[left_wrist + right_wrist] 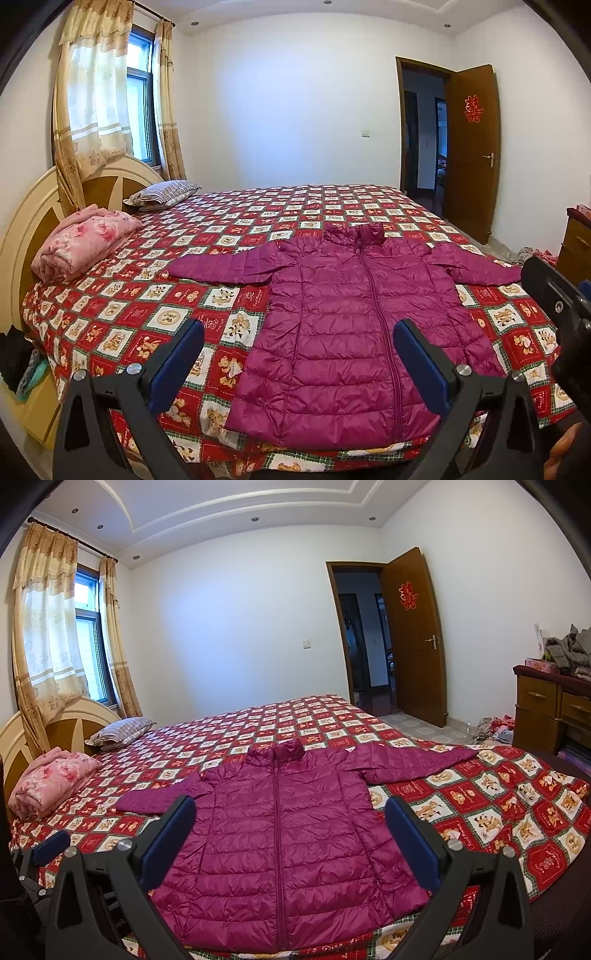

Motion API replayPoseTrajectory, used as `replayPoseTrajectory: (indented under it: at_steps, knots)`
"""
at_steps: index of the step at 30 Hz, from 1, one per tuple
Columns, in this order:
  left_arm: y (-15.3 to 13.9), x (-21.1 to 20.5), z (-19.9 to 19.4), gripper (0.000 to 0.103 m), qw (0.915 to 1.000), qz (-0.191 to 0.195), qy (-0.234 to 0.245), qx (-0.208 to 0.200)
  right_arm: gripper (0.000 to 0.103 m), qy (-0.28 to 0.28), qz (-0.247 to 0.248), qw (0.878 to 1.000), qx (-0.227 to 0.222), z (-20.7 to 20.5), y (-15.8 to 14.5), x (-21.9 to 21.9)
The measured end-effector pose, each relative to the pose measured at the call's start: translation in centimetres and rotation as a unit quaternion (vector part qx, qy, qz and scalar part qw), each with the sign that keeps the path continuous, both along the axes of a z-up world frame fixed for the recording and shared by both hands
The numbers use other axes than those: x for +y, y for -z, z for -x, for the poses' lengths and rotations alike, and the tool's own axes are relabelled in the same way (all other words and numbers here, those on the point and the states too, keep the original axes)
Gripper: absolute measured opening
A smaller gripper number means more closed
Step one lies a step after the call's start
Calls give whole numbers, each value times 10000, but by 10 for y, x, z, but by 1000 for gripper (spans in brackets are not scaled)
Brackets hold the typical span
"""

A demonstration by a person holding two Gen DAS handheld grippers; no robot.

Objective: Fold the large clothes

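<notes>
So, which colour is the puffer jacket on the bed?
Magenta-purple, quilted puffer jacket, seen best in the right wrist view.

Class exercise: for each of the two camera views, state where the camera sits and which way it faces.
Left wrist view: on the left hand-held gripper, open, facing across the bed at the jacket's left half; the right hand-held gripper shows at its right edge.
Right wrist view: on the right hand-held gripper, open, facing the jacket squarely.
Shared: jacket, bed, door.
</notes>
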State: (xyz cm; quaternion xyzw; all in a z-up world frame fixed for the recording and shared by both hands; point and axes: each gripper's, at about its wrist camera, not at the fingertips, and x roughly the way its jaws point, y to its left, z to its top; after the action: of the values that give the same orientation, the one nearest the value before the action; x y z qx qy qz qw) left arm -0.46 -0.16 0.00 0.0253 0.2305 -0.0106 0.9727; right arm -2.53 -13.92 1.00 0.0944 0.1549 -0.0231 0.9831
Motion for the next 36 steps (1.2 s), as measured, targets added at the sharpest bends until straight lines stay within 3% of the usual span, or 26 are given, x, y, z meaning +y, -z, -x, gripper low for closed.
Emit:
replayPoseTrajectory:
  at_steps: [22,36]
  knots:
    - [-1,2,1,102,10000,4,-40,-23,103,22,-2,10000,15,-4,-2,-2]
    - [-11,13,7,102,9991,36,-310,-278,103,121,43,9999,19,-2,-3,-4]
